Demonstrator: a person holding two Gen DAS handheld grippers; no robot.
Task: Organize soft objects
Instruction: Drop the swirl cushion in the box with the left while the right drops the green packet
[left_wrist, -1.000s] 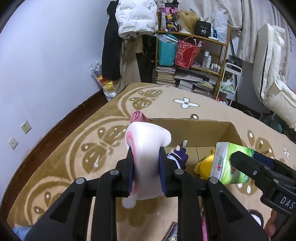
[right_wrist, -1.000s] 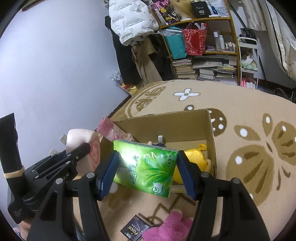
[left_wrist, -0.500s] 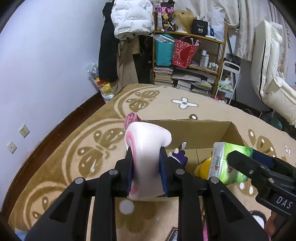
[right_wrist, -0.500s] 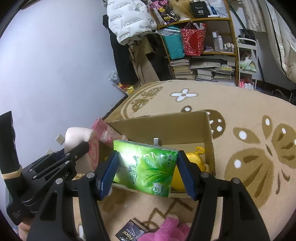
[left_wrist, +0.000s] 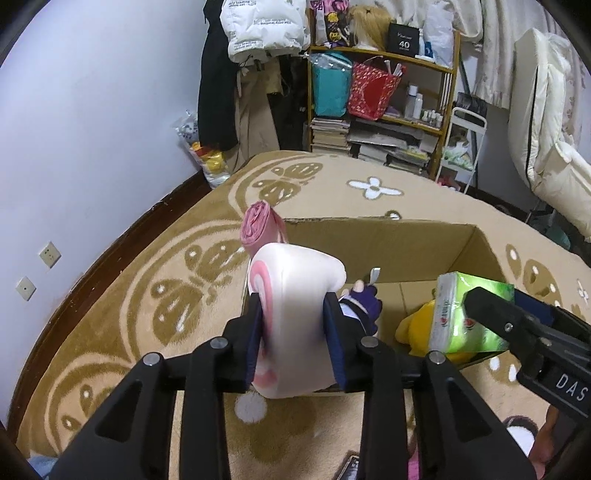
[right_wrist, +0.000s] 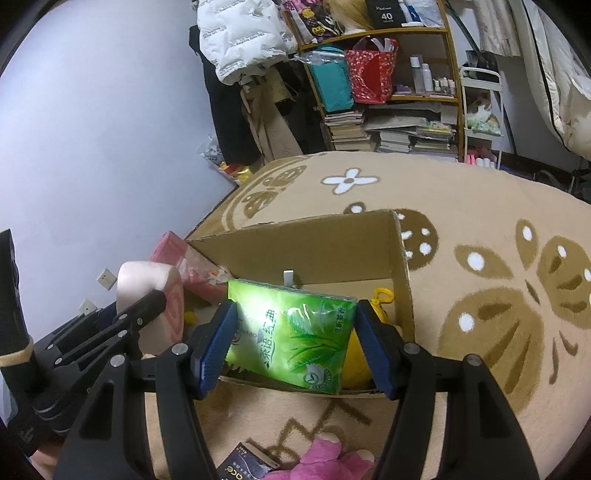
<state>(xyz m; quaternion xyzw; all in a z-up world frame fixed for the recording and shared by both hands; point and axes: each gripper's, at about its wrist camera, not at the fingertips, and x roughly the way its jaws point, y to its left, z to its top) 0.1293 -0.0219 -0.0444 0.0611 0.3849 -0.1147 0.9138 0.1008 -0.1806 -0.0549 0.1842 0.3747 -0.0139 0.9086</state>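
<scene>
Nearest to the cameras, both tools are loaded. The left gripper (left_wrist: 293, 332) is clenched on a white-and-pink roll cushion (left_wrist: 295, 284), pressed between its 2 blue pads, and holds it at the near left corner of the cardboard box (left_wrist: 373, 240). The right gripper (right_wrist: 291, 339) grasps a green tissue pack (right_wrist: 291, 332) across its width and holds it above the near wall of the same box, on the right half.

Lower in the right view, a pink plush (right_wrist: 332, 458) and a small dark packet (right_wrist: 240, 465) lie on the carpet (right_wrist: 480, 206), outside the box.

Inside the box I see a yellow plush (left_wrist: 413, 325) on the right, a small purple-haired doll (left_wrist: 360, 299) near the middle, and a pink bundle (left_wrist: 258, 227) that leans over the far left corner.

The step in hand, I judge, is to put both soft things into the box. To do it well, each gripper should go forward past the near wall and then down before it opens, so the thing does not catch on the cardboard edge and fall outside. The cushion is squeezed narrow and will likely spring wider on release, so it needs the free floor on the left. The tissue pack should go beside the yellow plush, not on top, where it may slide. The 2 grippers are close together; lowering 1 after the other avoids a bump.
</scene>
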